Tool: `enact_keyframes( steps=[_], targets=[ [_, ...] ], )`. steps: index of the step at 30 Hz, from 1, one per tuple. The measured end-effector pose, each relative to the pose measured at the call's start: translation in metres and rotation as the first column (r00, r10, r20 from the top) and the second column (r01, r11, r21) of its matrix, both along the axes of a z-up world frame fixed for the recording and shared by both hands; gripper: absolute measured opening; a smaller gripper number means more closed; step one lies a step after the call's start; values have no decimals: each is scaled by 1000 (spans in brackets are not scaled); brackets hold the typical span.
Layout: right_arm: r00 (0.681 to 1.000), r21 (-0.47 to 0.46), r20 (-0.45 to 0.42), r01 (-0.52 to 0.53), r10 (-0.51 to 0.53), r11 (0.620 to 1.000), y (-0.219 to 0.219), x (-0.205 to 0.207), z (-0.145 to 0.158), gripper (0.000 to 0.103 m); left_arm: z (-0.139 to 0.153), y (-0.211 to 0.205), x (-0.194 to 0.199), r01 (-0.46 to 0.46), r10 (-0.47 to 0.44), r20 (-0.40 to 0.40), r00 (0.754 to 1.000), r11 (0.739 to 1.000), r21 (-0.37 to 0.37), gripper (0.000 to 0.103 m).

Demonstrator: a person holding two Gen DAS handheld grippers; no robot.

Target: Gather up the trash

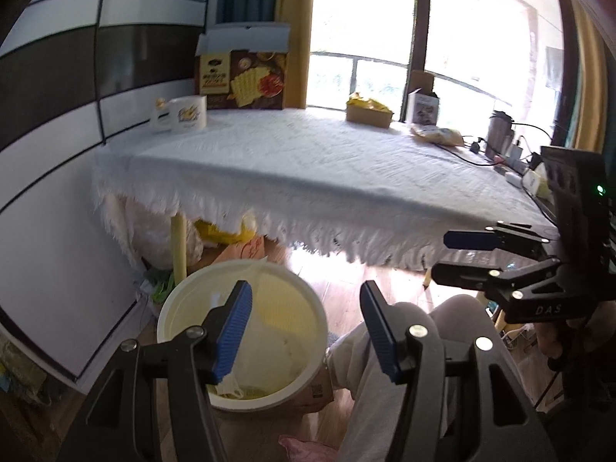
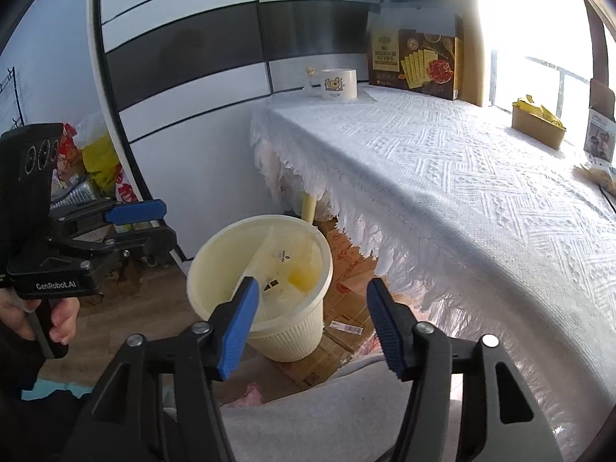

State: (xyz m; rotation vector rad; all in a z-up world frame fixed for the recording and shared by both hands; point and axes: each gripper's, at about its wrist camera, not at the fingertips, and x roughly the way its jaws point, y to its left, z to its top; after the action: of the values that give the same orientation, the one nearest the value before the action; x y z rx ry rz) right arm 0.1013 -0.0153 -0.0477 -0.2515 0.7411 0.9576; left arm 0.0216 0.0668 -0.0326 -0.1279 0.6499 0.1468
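The left hand-held gripper (image 1: 306,329) and the right hand-held gripper (image 2: 312,329) are both held released, with nothing between their jaws. A cream bin (image 2: 287,337) is set on the floor beside the worktop (image 2: 481,177), and clear wrappers (image 2: 285,265) are seen inside it. A cracker box (image 2: 415,59) and a mug (image 2: 337,84) are stood at the worktop's far end.

The left gripper's near finger (image 1: 231,331) covers part of the cream bin (image 1: 308,308) in the lower middle of the left wrist view, so the stuff at the bottom of it is hard to tell. The window (image 1: 362,11) at the top is so bright that nothing outside shows. At the right edge of the right wrist view, a small box (image 2: 600,138) is cut off.
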Motion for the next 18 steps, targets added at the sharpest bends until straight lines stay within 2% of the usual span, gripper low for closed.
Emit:
enact_keyframes(
  steps=[5,16,18],
  targets=[
    [1000,24,1,20,-20,1000,-14,-5,11,76,12,-16,-1,45,-46,28,999,999,29,68],
    [996,62,71,51,-55,997,-37,-16,51,84,45,-29,-14,89,-93,151,984,995,37,82],
    [995,72,83,54,-60,996,-41,-18,60,87,49,-28,-18,89,-94,169,981,995,39,90]
  ],
)
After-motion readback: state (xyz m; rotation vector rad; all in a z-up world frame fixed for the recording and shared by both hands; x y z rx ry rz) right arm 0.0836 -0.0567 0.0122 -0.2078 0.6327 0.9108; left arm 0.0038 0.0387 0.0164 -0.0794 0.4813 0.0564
